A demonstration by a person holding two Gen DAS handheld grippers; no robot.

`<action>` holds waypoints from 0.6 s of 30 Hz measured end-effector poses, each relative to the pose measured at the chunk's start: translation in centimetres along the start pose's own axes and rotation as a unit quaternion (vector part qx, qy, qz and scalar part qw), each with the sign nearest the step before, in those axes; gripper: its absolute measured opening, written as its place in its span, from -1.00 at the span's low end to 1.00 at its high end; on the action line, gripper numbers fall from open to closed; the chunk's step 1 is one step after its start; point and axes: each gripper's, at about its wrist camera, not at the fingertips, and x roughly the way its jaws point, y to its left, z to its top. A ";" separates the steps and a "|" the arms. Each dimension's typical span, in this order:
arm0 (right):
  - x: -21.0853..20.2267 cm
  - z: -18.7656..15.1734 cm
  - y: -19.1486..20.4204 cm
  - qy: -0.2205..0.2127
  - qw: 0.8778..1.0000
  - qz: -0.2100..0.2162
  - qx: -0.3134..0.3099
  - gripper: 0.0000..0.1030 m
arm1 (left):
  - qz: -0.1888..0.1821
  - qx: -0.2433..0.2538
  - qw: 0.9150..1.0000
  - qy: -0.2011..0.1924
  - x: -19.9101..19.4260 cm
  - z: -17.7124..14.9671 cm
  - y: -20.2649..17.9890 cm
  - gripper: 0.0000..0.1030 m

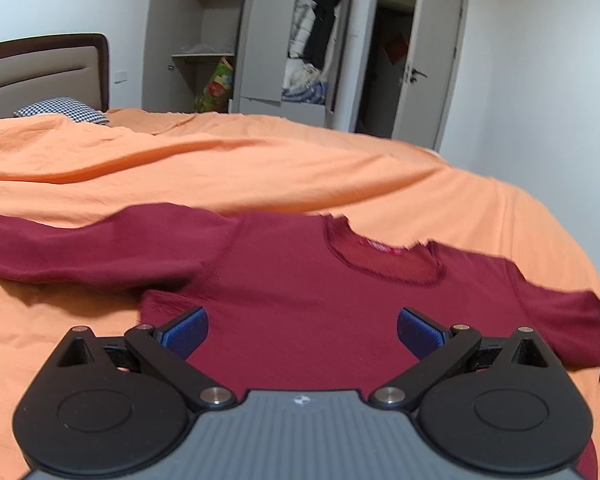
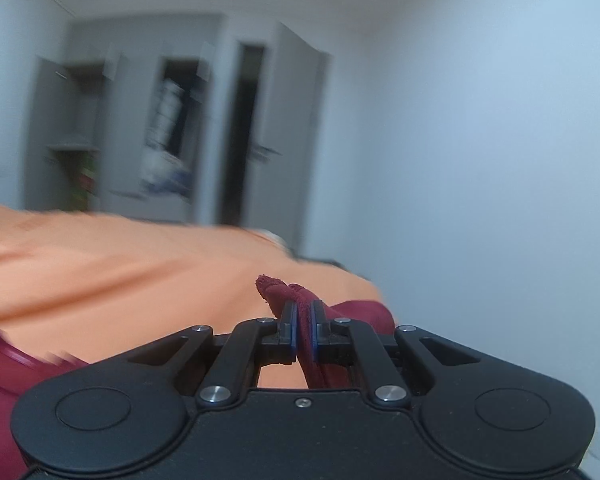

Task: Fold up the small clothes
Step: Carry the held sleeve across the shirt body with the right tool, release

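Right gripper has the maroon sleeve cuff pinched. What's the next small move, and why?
Probably carry the right gripper leftward, laying the cuff across the maroon long-sleeved shirt lying flat on the orange bedsheet. The left gripper hangs open above the shirt's body, free to pin it.

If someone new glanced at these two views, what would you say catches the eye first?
The dark red long-sleeved top stands out first, spread flat with its sleeves out on the bright orange bedsheet. The left gripper hovers open over its lower body. In the right wrist view, the right gripper is shut on a bunched bit of the same red fabric, and behind the bed a grey wardrobe stands with its doors open.
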 end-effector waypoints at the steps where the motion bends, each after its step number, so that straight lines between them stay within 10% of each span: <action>1: -0.5 0.7 1.5 -0.007 1.000 0.021 0.002 -0.88 | 0.002 -0.005 1.000 -0.004 -0.2 0.2 0.5 0.99; 18: -3.9 -4.0 26.0 0.076 0.972 0.221 -0.018 -0.87 | 0.058 -0.057 0.997 -0.017 -0.9 0.8 7.9 0.99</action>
